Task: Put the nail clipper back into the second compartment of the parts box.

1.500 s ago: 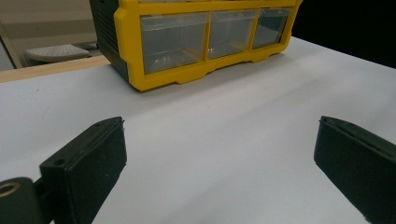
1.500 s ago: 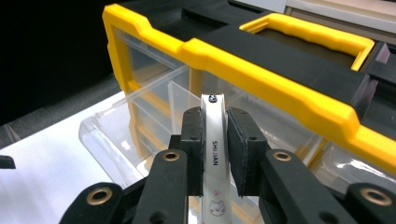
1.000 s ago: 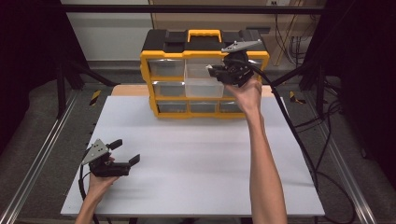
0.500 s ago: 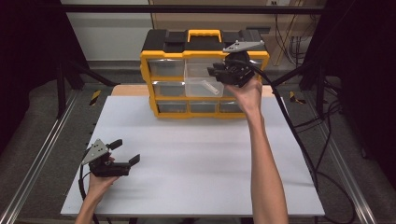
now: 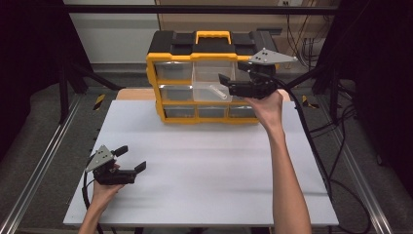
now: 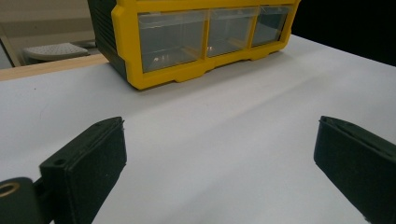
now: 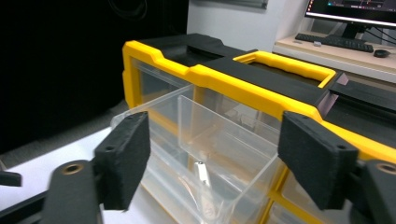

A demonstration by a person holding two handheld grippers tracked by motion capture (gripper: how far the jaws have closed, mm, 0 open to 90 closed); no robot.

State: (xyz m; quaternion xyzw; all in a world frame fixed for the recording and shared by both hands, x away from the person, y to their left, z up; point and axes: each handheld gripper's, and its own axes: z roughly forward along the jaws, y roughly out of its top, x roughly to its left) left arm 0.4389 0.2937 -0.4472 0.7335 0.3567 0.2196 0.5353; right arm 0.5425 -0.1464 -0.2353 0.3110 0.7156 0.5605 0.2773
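A yellow and black drawer cabinet [image 5: 178,58] stands at the table's far middle. One clear drawer [image 5: 207,78] in its upper middle is pulled out, with a small pale screw-like piece [image 5: 217,91] inside. My right gripper [image 5: 225,84] hovers just right of the drawer's front. Its jaws have just been opening, and they stand apart with no pad touching the drawer. In the right gripper view the drawer [image 7: 219,140] and the small piece [image 7: 201,171] lie ahead of the open gripper [image 7: 212,135]. My left gripper [image 5: 133,158] rests open at the near left, empty; its own view shows the gripper [image 6: 217,135] facing the cabinet [image 6: 126,51].
The white table top [image 5: 209,165] spreads between the cabinet and the person. Metal rails [image 5: 44,161] run along both sides, and cables [image 5: 336,126] trail at the right. Black frame posts [image 5: 63,83] stand behind the table's corners.
The right gripper's jaws have parted and let go of the drawer front, and the hand has drawn back to the right and nearer. The drawer stays pulled out. The left gripper has not moved.
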